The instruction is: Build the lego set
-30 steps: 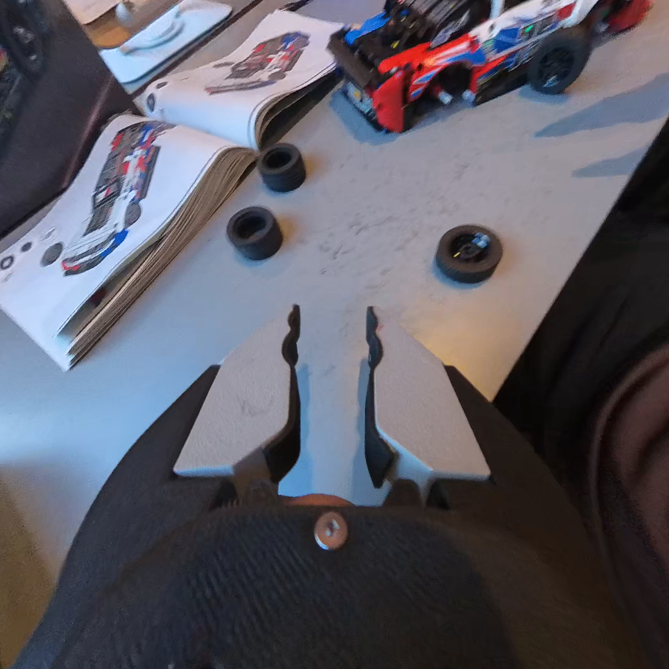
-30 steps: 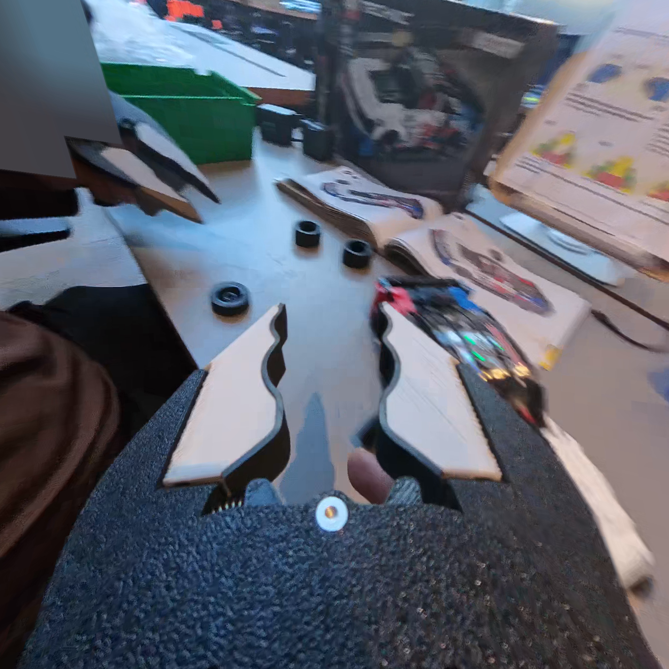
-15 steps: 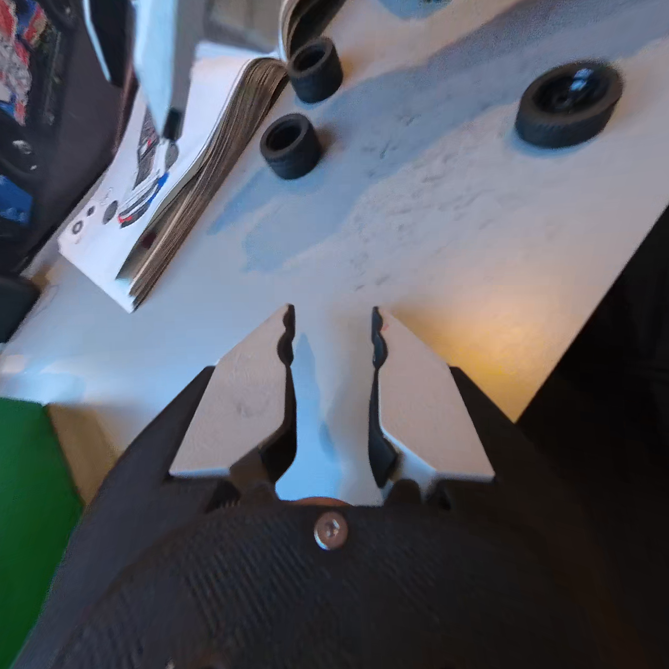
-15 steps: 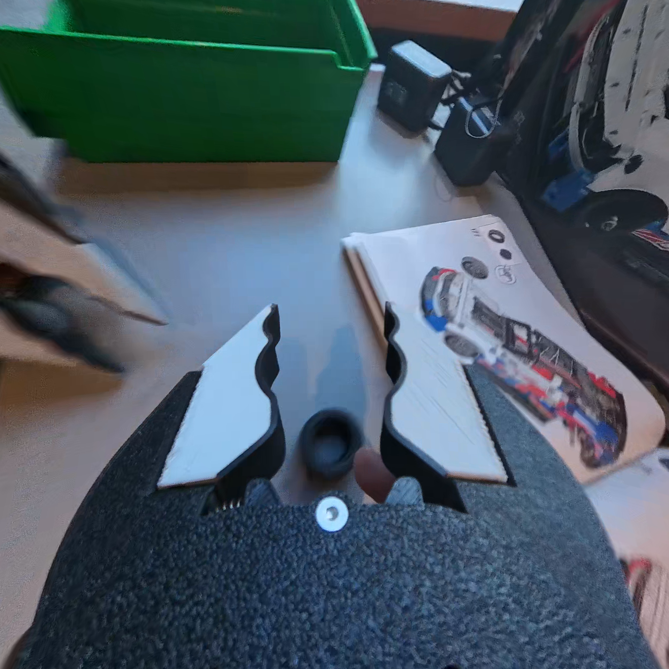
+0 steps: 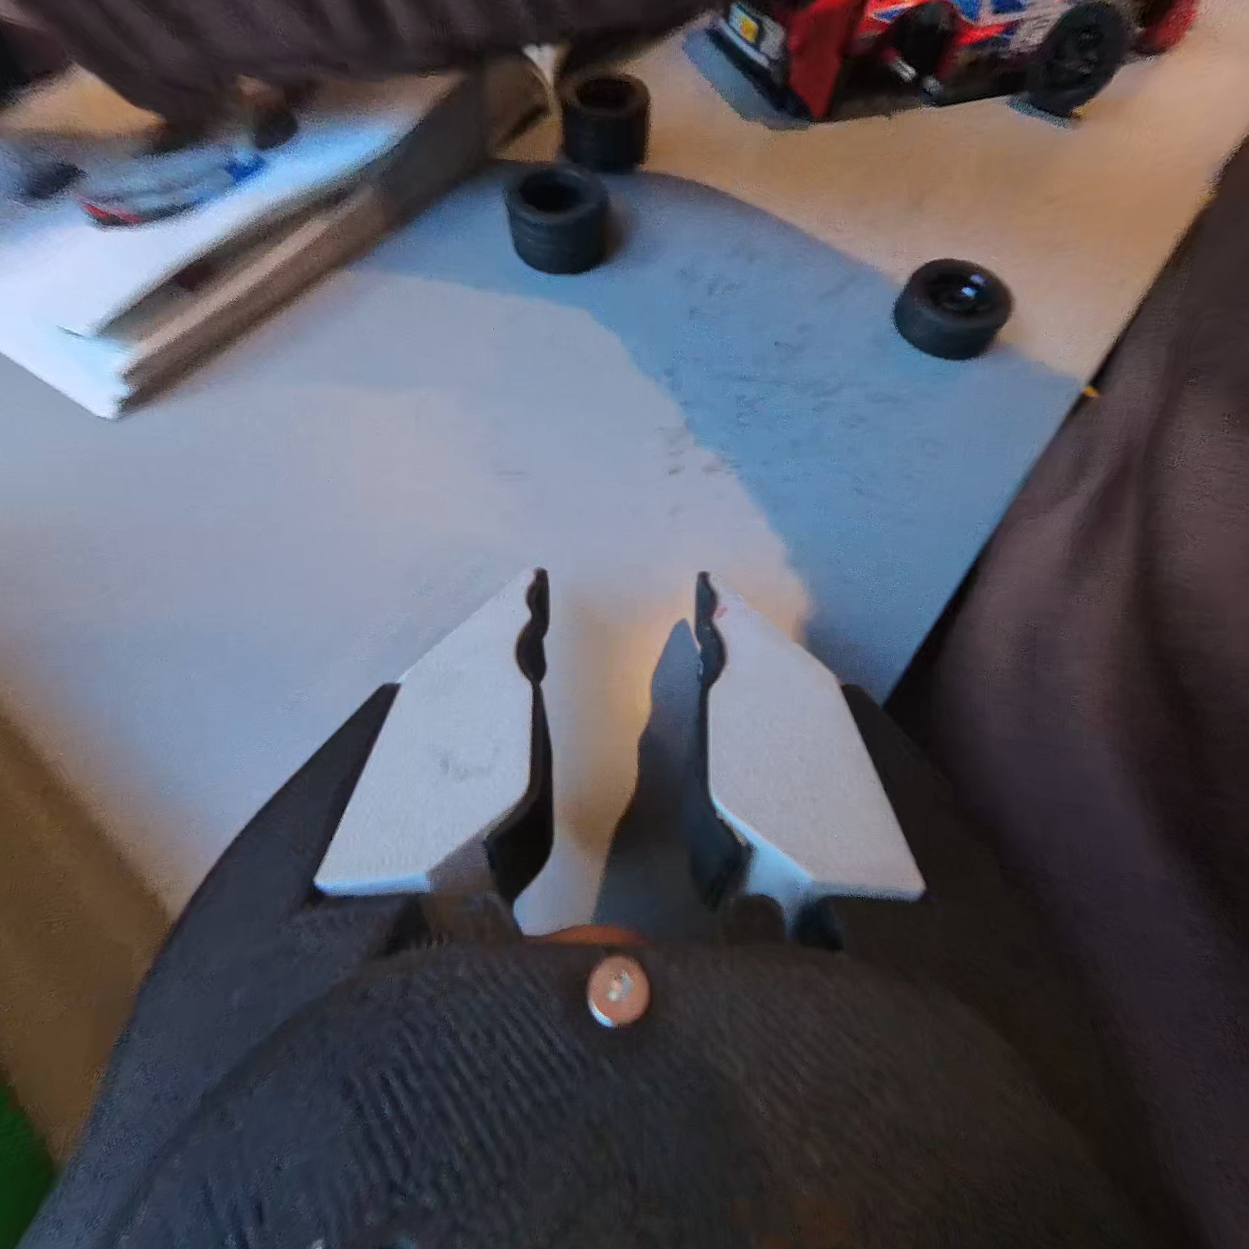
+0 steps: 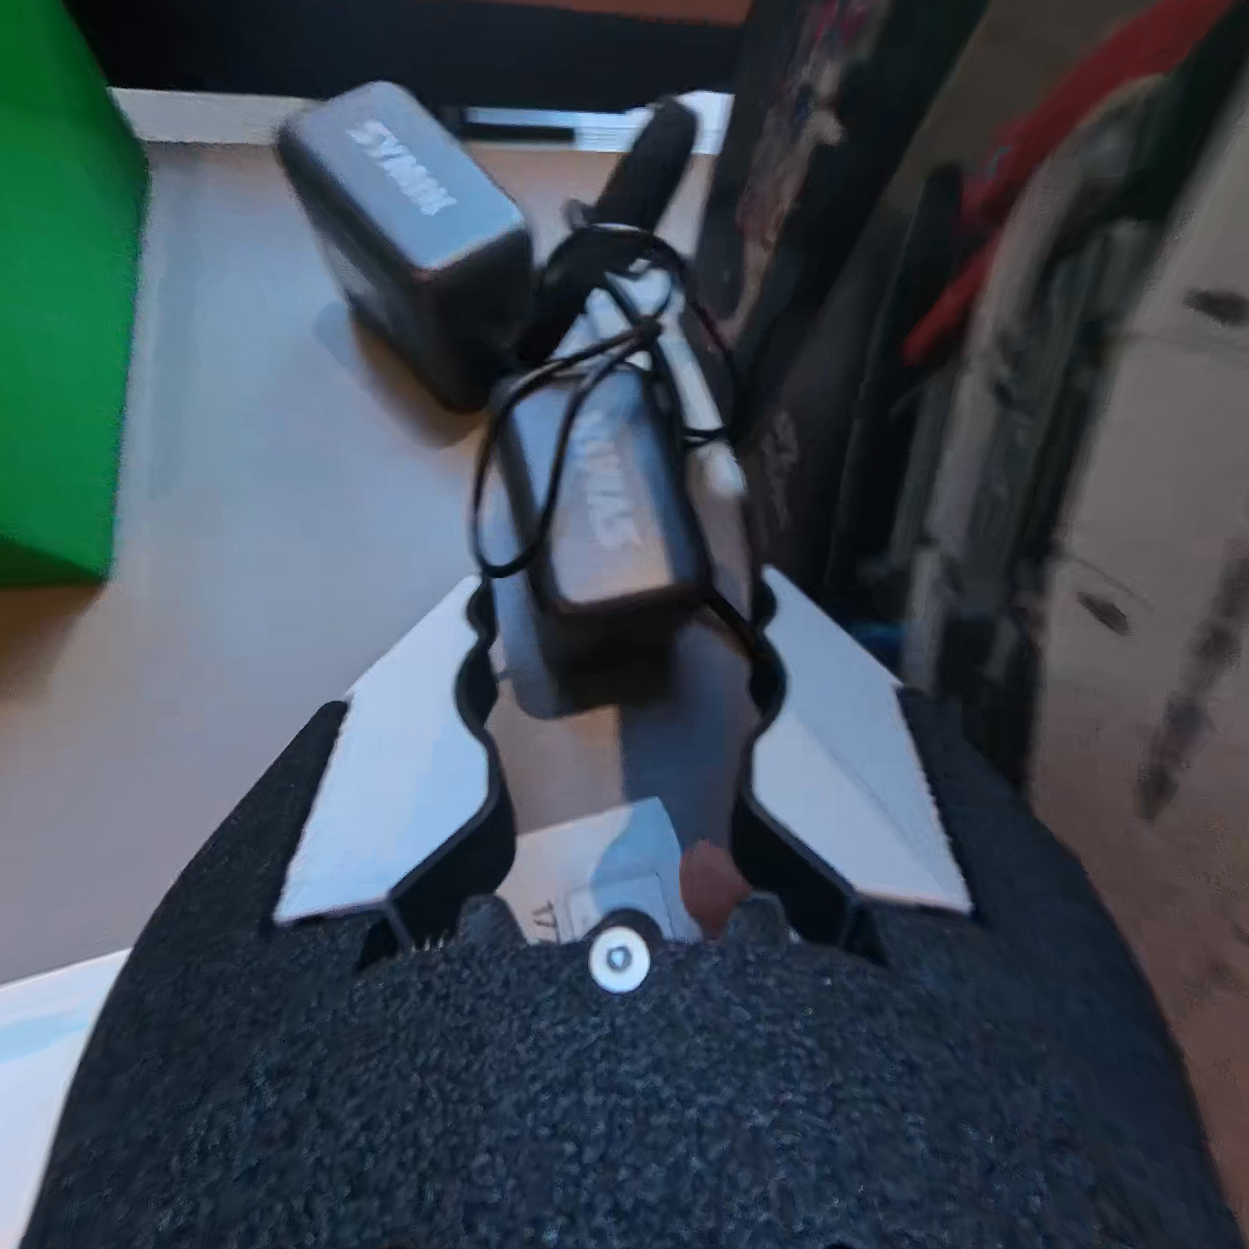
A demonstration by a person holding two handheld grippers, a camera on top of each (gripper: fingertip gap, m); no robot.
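In the left wrist view my left gripper (image 5: 618, 581) is open and empty, low over the grey table (image 5: 338, 513) near its front edge. Ahead of it lie three black tyres: one in the middle (image 5: 557, 219), one behind it (image 5: 607, 120), and a wheel with a rim to the right (image 5: 953, 307). The red, white and blue lego car (image 5: 946, 47) stands at the far right. In the right wrist view my right gripper (image 6: 622, 598) is open and empty, over the corner of the instruction book (image 6: 595, 872).
The open instruction book (image 5: 169, 257) lies at the left. A brown sleeve (image 5: 270, 40) crosses the top. In the right wrist view two dark power adapters (image 6: 412, 230) (image 6: 608, 500) with tangled cables lie ahead, a green bin (image 6: 54, 290) at the left, the set's box (image 6: 1014, 338) at the right. Left tips to right tips: about 40 cm.
My right gripper has moved forward past the tyre and book, now facing the adapters. The left gripper view has swung back so the car and all three tyres show again.
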